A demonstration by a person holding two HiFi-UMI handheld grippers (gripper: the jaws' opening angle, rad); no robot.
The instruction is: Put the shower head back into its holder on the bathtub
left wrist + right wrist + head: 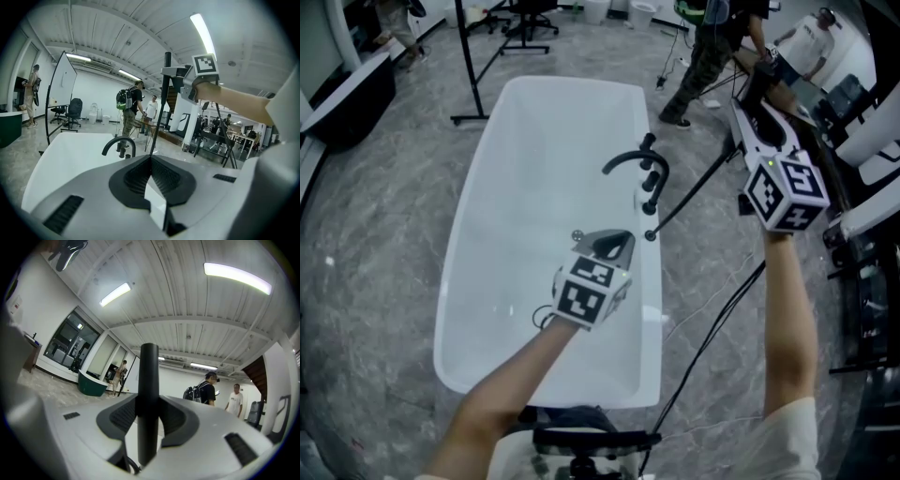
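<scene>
My right gripper [741,139] is raised beside the tub's right side and is shut on the shower head [694,187], a thin black wand. The wand slants down to a small black holder [651,235] on the white bathtub's rim [652,309]; I cannot tell whether its tip is seated. In the right gripper view the shower head [149,380] stands upright between the pads of the right gripper [149,414]. My left gripper [619,246] hovers over the tub by the rim, shut and empty. The left gripper view has the left gripper [151,161], the shower head [161,110] and the black faucet [119,143].
The curved black faucet [637,161] and its knobs stand on the rim just behind the holder. Cables [712,328] trail over the floor right of the tub. A stand [471,66] is at the far left, people [705,52] and equipment at the back right.
</scene>
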